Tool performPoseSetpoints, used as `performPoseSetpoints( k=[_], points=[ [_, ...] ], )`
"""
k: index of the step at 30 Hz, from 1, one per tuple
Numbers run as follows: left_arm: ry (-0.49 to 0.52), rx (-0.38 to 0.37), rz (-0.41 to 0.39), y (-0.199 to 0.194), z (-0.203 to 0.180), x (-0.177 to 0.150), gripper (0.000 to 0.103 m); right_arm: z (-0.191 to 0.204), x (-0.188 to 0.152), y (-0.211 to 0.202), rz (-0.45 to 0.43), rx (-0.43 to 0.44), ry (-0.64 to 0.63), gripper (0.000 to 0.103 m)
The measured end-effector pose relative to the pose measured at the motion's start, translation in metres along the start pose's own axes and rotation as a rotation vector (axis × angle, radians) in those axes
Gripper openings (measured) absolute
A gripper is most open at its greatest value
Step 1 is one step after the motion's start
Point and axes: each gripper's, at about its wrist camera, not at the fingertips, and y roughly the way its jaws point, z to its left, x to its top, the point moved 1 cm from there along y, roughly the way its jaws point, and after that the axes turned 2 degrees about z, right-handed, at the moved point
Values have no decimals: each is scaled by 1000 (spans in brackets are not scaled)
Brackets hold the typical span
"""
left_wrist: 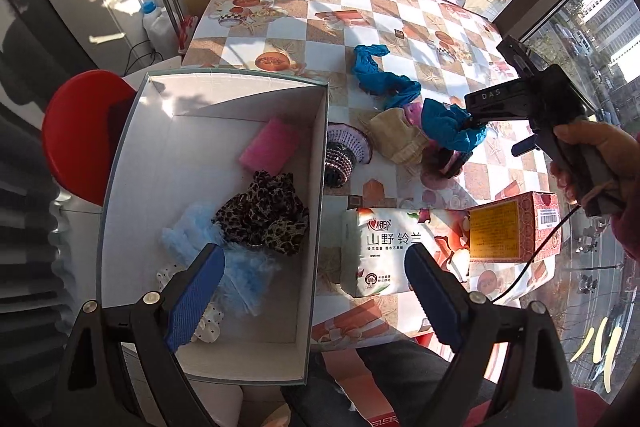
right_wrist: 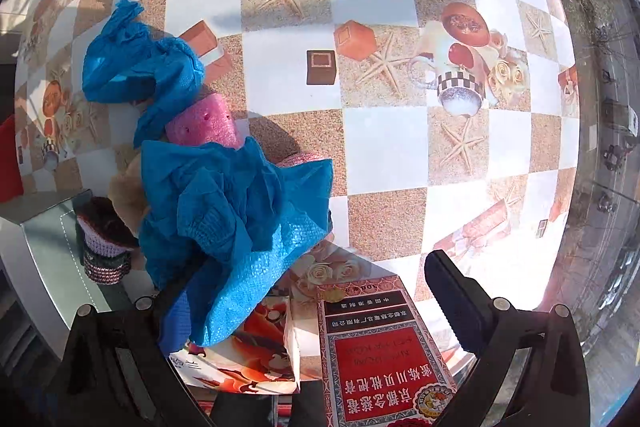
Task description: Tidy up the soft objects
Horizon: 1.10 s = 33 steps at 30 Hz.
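My right gripper [right_wrist: 304,307] looks spread, crinkled blue plastic cover [right_wrist: 236,211] draped on one finger; left gripper [left_wrist: 316,291] gapes empty. White cardboard box [left_wrist: 316,187] at the tabletop's [left_wrist: 360,11] edge holds several soft pieces; more remain outside.

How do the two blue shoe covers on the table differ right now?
The near shoe cover is bunched up at the right hand-held gripper, draped over its finger; the far shoe cover lies stretched out on the tablecloth, untouched. Both are blue, crinkled and outside the box.
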Motion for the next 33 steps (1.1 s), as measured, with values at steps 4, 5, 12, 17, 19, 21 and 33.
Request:
performPoseSetpoints(
  k=[4, 5, 12, 17, 19, 21, 33],
  points=[
    [52, -17, -4, 3, -14, 7, 93, -59, -7, -34, -68, 193, 169, 102],
    [70, -23, -3, 4, -20, 10, 93, -69, -12, -40, -77, 234, 189, 102],
    [156, -47, 24, 16, -51, 25, 93, -109, -42, -61, -17, 466, 221, 102],
    [175, -45, 43, 24, -64, 40, 93, -121, -39, -59, -48, 389, 121, 102],
    [170, -36, 48, 28, -67, 49, 93, -119, -31, -57, -68, 341, 62, 102],
    [151, -39, 62, 32, -68, 61, 93, -113, -20, -50, -77, 297, -10, 102],
    [-10, 2, 120, 102, -85, 167, 93, -65, 40, -13, -118, 156, -285, 102]
  ],
)
